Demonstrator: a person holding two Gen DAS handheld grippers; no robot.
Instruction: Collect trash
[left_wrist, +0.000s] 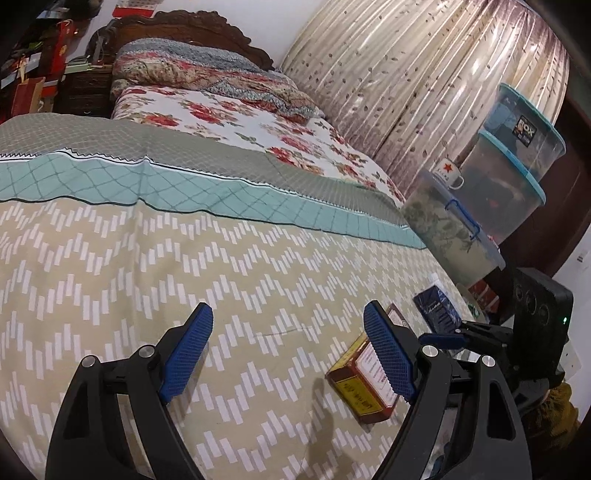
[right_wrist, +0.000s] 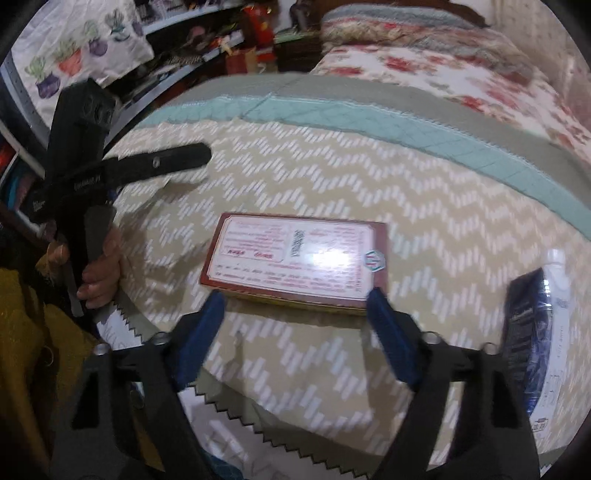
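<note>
patterned bedspread (left_wrist: 110, 258), stacked tubs (left_wrist: 517, 166), mug (left_wrist: 448, 172)

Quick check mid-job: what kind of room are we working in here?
A bedroom, most likely: a bed with a carved headboard, a folded floral quilt, and curtains alongside.

My two grippers are matte black plastic frames (left_wrist: 436, 413) with silver pivot screws (left_wrist: 429, 350) and blue cross-hatched rubber finger pads (left_wrist: 186, 354). I wear a mustard-yellow knitted sleeve (right_wrist: 22, 332).
</note>
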